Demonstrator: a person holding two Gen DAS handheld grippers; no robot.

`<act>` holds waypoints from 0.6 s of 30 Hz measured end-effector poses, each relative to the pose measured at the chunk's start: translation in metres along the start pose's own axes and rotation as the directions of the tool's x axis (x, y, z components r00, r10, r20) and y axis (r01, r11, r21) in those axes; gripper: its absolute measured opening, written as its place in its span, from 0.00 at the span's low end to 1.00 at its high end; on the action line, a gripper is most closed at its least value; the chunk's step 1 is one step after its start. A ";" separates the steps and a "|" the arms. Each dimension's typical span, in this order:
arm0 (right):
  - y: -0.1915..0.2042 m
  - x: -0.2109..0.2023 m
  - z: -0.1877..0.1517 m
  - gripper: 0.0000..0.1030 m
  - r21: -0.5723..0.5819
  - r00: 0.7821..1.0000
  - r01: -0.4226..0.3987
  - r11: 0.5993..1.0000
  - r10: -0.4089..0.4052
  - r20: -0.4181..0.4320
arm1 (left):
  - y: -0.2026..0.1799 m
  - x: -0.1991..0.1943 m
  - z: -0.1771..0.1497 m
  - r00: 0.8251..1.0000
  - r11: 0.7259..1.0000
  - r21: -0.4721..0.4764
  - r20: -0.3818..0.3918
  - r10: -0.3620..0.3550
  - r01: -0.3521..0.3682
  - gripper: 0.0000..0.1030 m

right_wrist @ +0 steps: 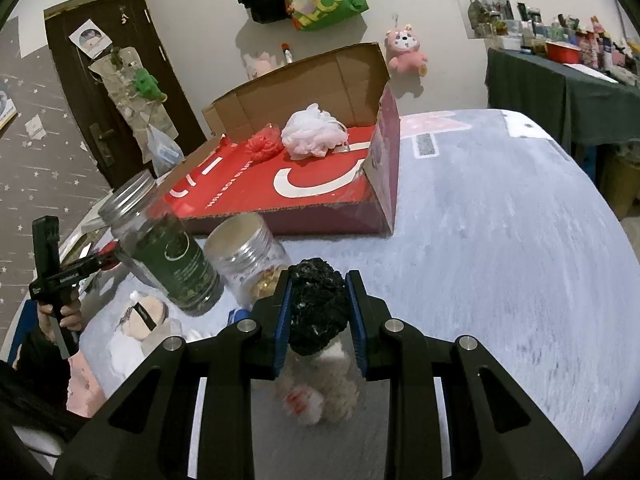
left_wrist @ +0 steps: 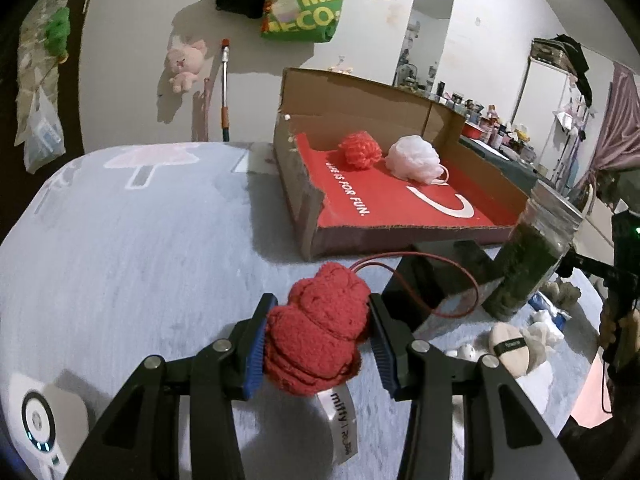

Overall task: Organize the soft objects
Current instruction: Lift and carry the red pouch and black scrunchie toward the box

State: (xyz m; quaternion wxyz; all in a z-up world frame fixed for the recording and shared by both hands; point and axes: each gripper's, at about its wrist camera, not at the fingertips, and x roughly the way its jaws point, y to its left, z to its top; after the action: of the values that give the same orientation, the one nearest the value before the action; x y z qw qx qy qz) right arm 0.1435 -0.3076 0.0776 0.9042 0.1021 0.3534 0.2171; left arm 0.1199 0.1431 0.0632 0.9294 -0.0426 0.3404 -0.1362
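Note:
My left gripper (left_wrist: 318, 334) is shut on a red plush toy (left_wrist: 320, 332) with a white "miffy" tag and a thin red cord, held above the grey table cover (left_wrist: 120, 248). My right gripper (right_wrist: 318, 320) is shut on the black fuzzy head of a small cream plush toy (right_wrist: 318, 308), whose body hangs below the fingers. An open cardboard box (left_wrist: 360, 236) with a red inner floor stands ahead; it also shows in the right wrist view (right_wrist: 312, 216). In it lie a red yarn ball (left_wrist: 360, 149) and a white mesh pouf (left_wrist: 416, 157).
A jar of dark green contents (left_wrist: 524, 272) stands right of the box, beside a clear jar (right_wrist: 248, 256). A powder puff (left_wrist: 510, 348) and small white soft items lie near them. A white round device (left_wrist: 36, 420) sits at the table's left corner.

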 end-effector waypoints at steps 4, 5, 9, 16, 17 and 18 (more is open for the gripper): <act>-0.001 0.004 0.006 0.24 -0.008 1.000 -0.002 1.000 0.002 -0.012 | -0.003 0.003 0.008 1.000 1.000 0.026 -0.002 -0.011 0.011 0.46; -0.001 0.005 0.008 0.24 -0.013 1.000 0.000 1.000 0.000 -0.015 | -0.004 0.003 0.010 1.000 0.999 0.034 -0.001 -0.011 0.011 0.46; 0.000 0.006 0.016 0.24 -0.034 1.000 -0.003 0.999 0.002 -0.019 | -0.008 0.004 0.022 1.000 0.998 0.068 0.004 -0.011 0.011 0.46; 0.008 0.012 0.043 0.24 -0.105 0.999 -0.015 0.994 0.011 -0.040 | -0.021 0.000 0.060 0.999 0.991 0.128 0.030 -0.035 0.031 0.46; 0.011 0.014 0.049 0.24 -0.118 0.999 -0.017 0.993 0.013 -0.041 | -0.024 0.000 0.066 0.999 0.990 0.134 0.036 -0.040 0.035 0.46; 0.013 0.016 0.055 0.24 -0.132 0.999 -0.016 0.991 0.011 -0.039 | -0.026 0.001 0.073 0.998 0.989 0.139 0.040 -0.050 0.044 0.46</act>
State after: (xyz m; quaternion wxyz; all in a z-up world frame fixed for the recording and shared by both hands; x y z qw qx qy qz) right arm 0.1874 -0.2905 0.1130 0.9006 0.0401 0.3546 0.2482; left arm 0.1620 0.1167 0.1225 0.9338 0.0106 0.3089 -0.1805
